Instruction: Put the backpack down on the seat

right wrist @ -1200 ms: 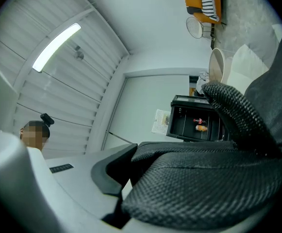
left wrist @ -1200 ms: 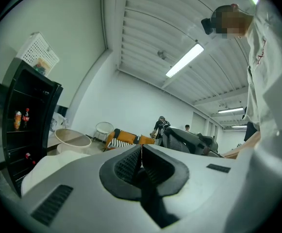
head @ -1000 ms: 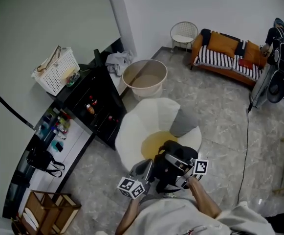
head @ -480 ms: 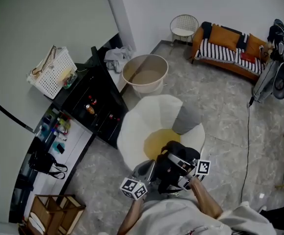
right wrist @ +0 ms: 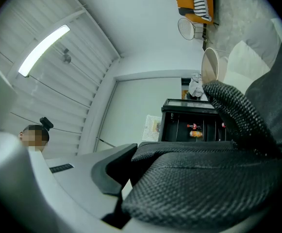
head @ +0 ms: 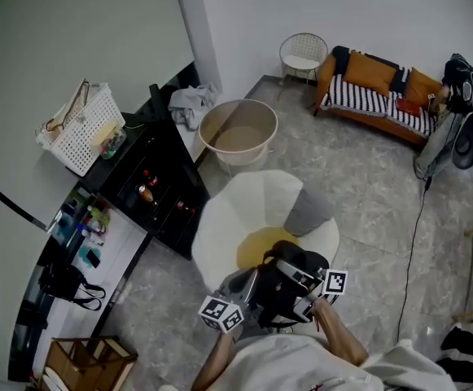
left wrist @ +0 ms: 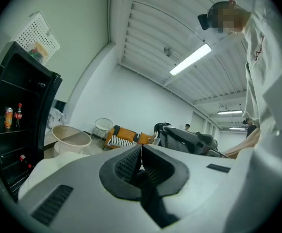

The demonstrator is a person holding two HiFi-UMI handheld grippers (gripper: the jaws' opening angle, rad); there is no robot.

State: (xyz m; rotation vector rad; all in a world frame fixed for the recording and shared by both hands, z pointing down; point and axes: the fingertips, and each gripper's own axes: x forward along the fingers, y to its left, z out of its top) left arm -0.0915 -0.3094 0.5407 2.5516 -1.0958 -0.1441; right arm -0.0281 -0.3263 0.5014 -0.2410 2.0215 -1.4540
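A black backpack (head: 289, 287) hangs between my two grippers, just over the near edge of a white petal-shaped chair (head: 252, 210) with a yellow seat cushion (head: 256, 247). My right gripper (head: 308, 293) is shut on a thick mesh shoulder strap (right wrist: 204, 188), which fills the right gripper view beside its jaws (right wrist: 131, 166). At the pack's left side my left gripper (head: 240, 285) has its pads pressed together (left wrist: 141, 152), with a thin dark band of the pack running out from between them. The backpack's top (left wrist: 184, 139) shows just past its right jaw.
A beige tub (head: 238, 130) stands behind the chair. A black cabinet (head: 151, 182) with a white basket (head: 81, 129) on top lines the left wall. At the back are an orange sofa (head: 378, 92) and a wire chair (head: 303, 54). A fan (head: 464, 137) and its floor cable (head: 415, 243) are at right.
Both grippers and the backpack have drifted a little forward over the chair's near edge as the view shifted. The grips look unchanged.
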